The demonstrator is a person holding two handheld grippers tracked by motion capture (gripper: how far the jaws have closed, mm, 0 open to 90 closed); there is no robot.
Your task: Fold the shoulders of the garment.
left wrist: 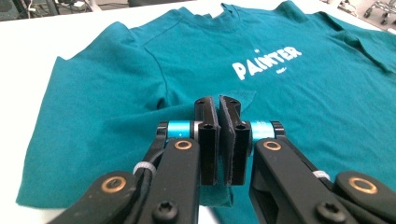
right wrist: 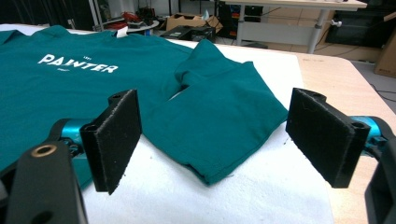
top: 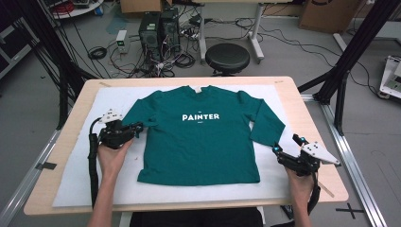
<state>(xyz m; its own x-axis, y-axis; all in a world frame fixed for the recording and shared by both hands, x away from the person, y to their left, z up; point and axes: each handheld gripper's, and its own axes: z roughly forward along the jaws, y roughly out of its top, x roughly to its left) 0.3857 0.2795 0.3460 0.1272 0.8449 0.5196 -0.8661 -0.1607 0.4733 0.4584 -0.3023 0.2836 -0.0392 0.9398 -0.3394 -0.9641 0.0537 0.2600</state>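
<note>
Your green long-sleeve shirt (top: 198, 137) lies flat, front up, on the white mat (top: 75, 184) covering the table (top: 309, 113), "PAINTER" print facing you. Your left hand-held gripper (top: 137, 127) sits at the shirt's left sleeve (left wrist: 93, 121), jaws closed together; whether fabric is pinched, you cannot tell. Your right hand-held gripper (top: 286, 149) rests near the right sleeve cuff (right wrist: 219, 135), jaws wide apart, holding nothing.

A green shirt (top: 198, 137) lies flat on the white mat (top: 75, 175); left gripper (top: 137, 128) at its sleeve, right gripper (top: 285, 147) beside the other.
</note>
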